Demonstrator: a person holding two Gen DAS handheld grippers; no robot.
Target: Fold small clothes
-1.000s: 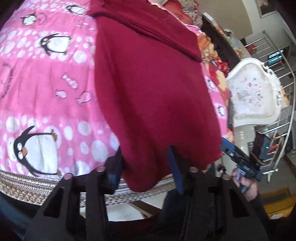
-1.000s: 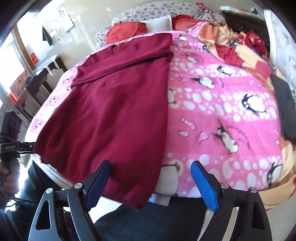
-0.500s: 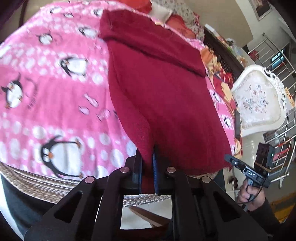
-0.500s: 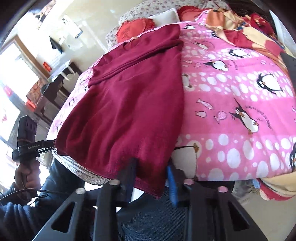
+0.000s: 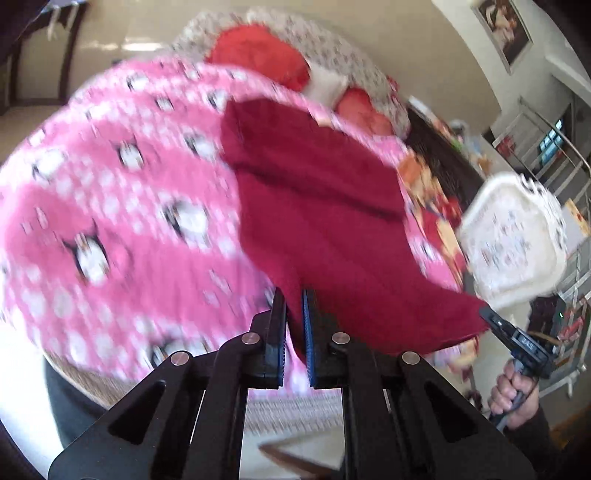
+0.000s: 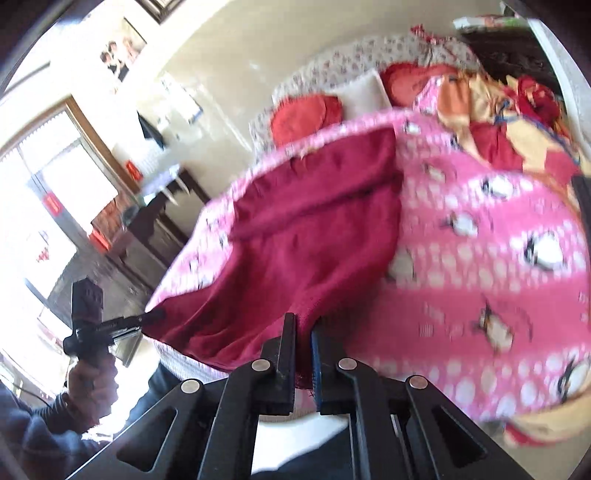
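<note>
In the left wrist view, the left gripper (image 5: 293, 306) pinched the near hem of the dark red garment (image 5: 325, 229), which lay on the pink penguin blanket (image 5: 110, 229). In the blurred right wrist view, the right gripper (image 6: 303, 332) apparently pinched the hem's other corner.

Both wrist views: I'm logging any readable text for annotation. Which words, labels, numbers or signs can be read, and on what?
No text reads clearly in either view.
Right gripper's handle label: pale marks, too small and blurred to read.
Red signs on the window glass: blurred, unreadable.
Framed picture on the wall: no legible writing.
Pink penguin blanket: motion-blurred, no lettering made out.
Dark red garment held by the left gripper: no visible label.
</note>
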